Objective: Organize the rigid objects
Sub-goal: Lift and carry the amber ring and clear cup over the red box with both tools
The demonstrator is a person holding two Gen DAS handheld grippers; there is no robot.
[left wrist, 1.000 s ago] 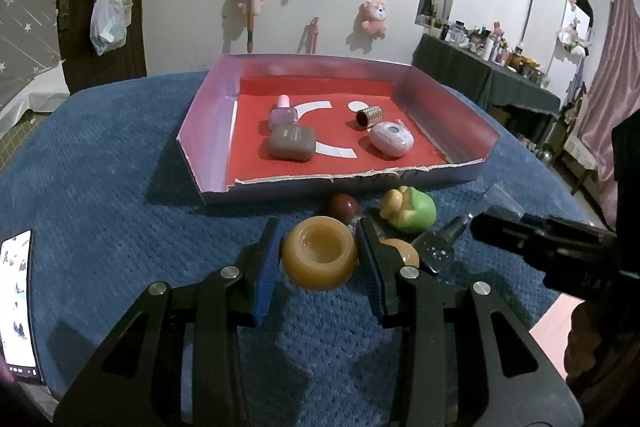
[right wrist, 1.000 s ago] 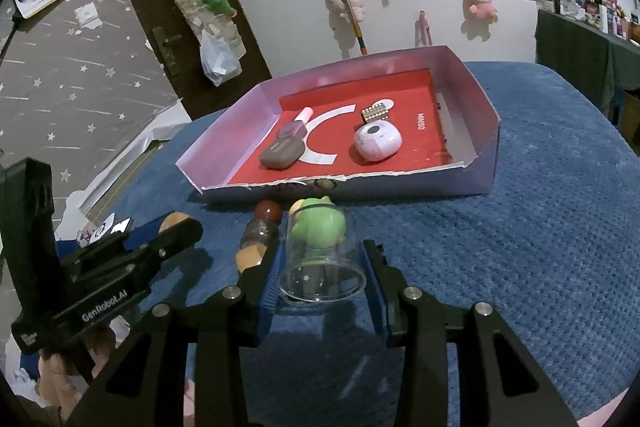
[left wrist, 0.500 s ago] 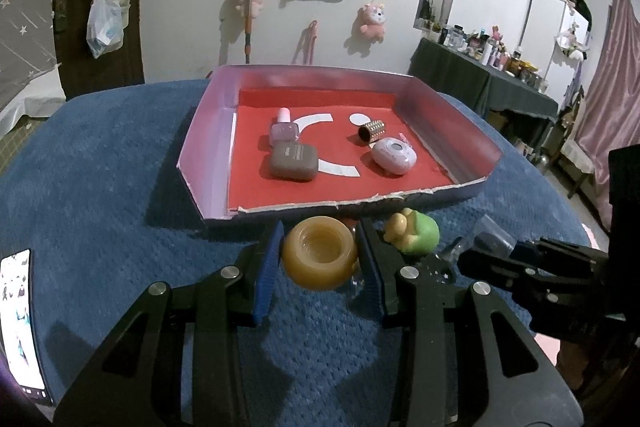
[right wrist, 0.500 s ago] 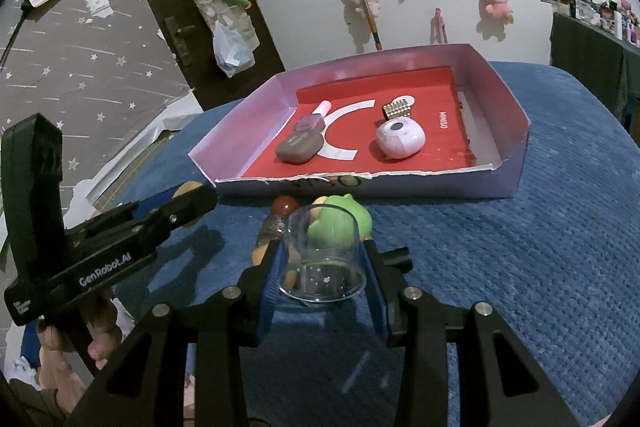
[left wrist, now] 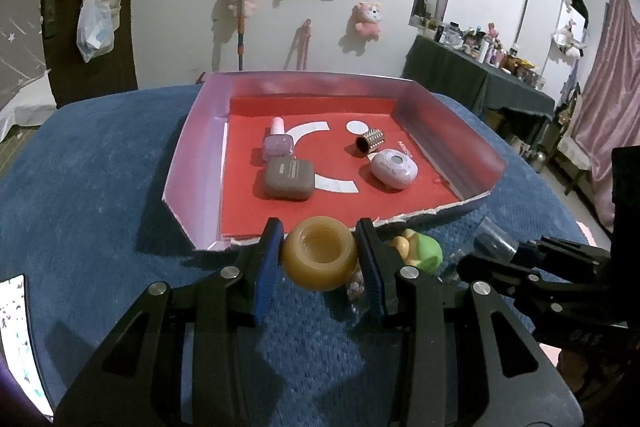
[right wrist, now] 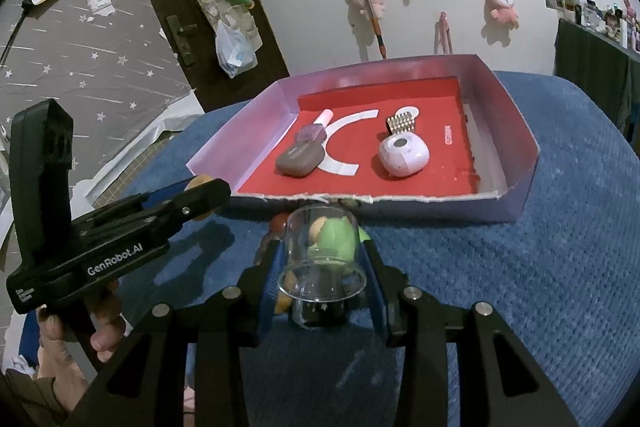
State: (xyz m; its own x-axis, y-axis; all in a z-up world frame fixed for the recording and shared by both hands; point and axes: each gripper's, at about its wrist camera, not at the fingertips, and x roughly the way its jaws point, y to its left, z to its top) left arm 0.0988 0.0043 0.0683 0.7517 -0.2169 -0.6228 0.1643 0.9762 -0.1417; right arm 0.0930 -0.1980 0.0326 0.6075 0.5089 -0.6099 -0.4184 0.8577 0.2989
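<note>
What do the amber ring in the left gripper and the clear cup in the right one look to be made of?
The amber ring: probably rubber or soft resin, since it is translucent, matte-glossy and has rounded moulded edges. The clear cup: likely thin hard plastic, possibly glass, since it is fully see-through, with the green toy visible behind it.

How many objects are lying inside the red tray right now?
4. Pink bottle at back left, brown case in front of it, metal cylinder at back right, white round case in front. None seem hidden.
</note>
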